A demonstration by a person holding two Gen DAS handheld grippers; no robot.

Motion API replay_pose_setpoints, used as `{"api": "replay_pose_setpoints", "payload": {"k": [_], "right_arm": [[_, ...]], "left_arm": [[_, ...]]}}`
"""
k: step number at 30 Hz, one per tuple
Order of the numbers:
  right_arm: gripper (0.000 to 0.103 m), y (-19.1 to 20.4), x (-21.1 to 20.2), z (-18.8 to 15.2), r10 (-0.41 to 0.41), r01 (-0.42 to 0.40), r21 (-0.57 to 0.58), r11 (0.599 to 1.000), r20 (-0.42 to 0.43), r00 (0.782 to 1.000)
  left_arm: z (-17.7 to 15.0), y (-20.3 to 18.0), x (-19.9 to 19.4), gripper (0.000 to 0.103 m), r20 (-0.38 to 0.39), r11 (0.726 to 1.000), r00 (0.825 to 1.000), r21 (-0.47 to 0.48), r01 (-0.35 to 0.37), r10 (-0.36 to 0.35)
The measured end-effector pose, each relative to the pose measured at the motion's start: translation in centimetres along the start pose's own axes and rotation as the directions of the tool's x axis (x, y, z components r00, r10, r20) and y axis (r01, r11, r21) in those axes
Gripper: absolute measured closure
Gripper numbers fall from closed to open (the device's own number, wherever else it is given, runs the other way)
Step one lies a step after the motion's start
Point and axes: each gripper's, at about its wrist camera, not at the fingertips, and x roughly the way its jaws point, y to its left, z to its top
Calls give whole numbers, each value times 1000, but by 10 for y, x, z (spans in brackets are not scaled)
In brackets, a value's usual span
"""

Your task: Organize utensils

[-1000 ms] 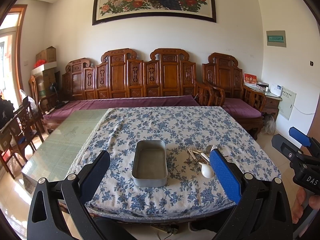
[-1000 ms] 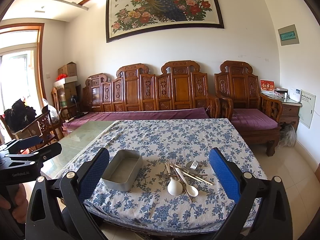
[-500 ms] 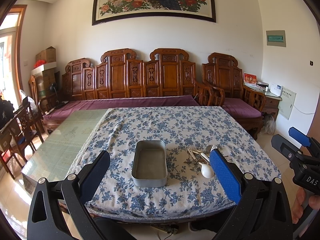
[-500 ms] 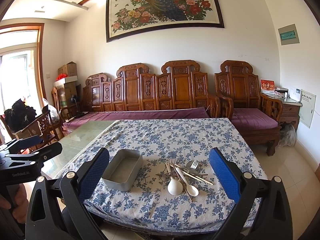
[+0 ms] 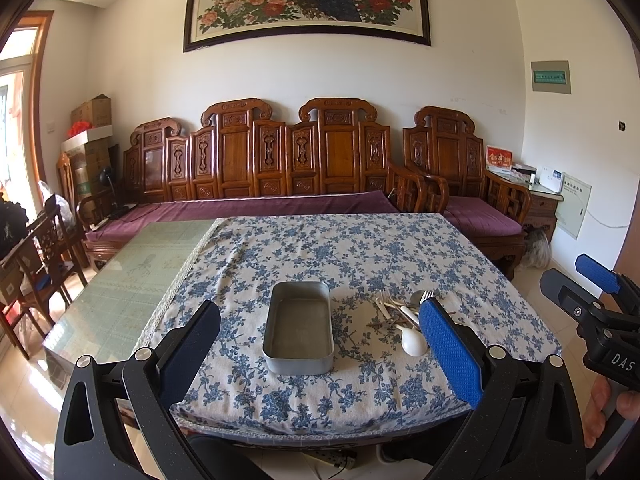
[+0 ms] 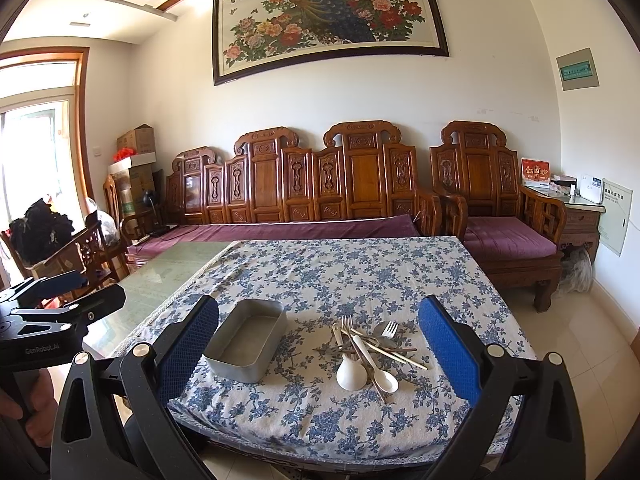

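Cutlery (image 6: 370, 346) — forks, chopsticks and two white spoons — lies heaped on the floral-clothed desk (image 6: 320, 276), just right of an empty metal tin (image 6: 246, 340), while left gripper (image 5: 320, 344) and right gripper (image 6: 318, 342) hover at the near edge, jaws spread wide, grasping nothing.
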Motion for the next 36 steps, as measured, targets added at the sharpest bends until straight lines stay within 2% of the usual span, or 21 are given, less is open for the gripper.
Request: {"api": "replay_pose_setpoints", "payload": {"k": [23,28,32,36], "right_arm": [[3,10,-4,3,6,-6,2,1000,-2,1000],[3,1,3,-2,10,-10,5,1000,-21,1000],[3,-5,16,-8,11,-11,1,1000,-42,999],[13,-18,38,-16,21,-20,10,1000,-83,996]], "left_arm": [[7,-11,-6,7,5,1000,1000,4,5,-5],[2,-8,4,7,-23,1000,1000,9,9,-9],[-6,-7,28,7,-74,1000,997,22,13,-12],[-14,-6,51,7,-117,999,993,31,26,-22]]}}
